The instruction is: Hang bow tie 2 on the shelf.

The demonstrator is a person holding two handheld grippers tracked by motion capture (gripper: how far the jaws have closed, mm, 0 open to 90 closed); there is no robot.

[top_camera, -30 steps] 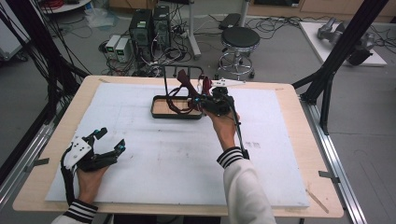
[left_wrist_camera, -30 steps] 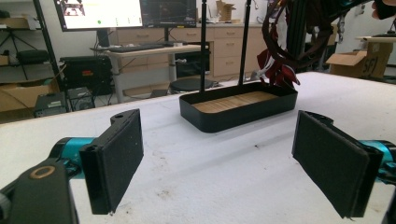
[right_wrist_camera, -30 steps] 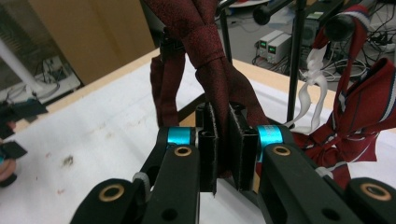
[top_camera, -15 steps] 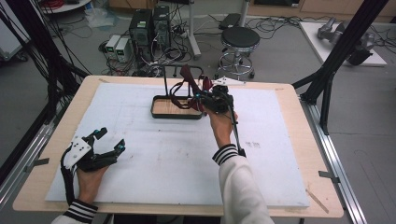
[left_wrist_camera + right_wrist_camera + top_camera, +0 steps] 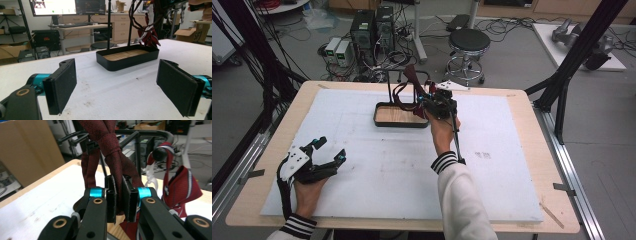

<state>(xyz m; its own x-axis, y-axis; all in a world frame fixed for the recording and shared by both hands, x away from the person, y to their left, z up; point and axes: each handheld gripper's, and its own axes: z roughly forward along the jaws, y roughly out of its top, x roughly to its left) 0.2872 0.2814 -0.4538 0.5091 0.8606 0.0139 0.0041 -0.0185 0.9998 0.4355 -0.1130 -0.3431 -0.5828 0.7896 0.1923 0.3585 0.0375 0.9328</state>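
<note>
Two neckties hang on one black metal rack (image 5: 388, 87) that rises from a single black tray (image 5: 398, 115) with a wooden floor, standing toward the far middle of the white-covered table (image 5: 362, 165). The dark red necktie (image 5: 110, 142) is of plain woven cloth, knotted a little above the grip and draped over the rack's top bar; the right gripper (image 5: 119, 197) pinches it, jaws pressed together on the fabric just below the knot, held over the right end of the tray. The striped red necktie (image 5: 183, 188) carries white and dark bands and hangs just beside it, to the right in the right gripper view. The lower ends of both ties are hidden behind the gripper's body there, and in the high view the two merge into one reddish tangle. The left gripper (image 5: 116, 85) rests low near the table's front left corner, its jaws spread wide with nothing between them, well apart from the tray.
</note>
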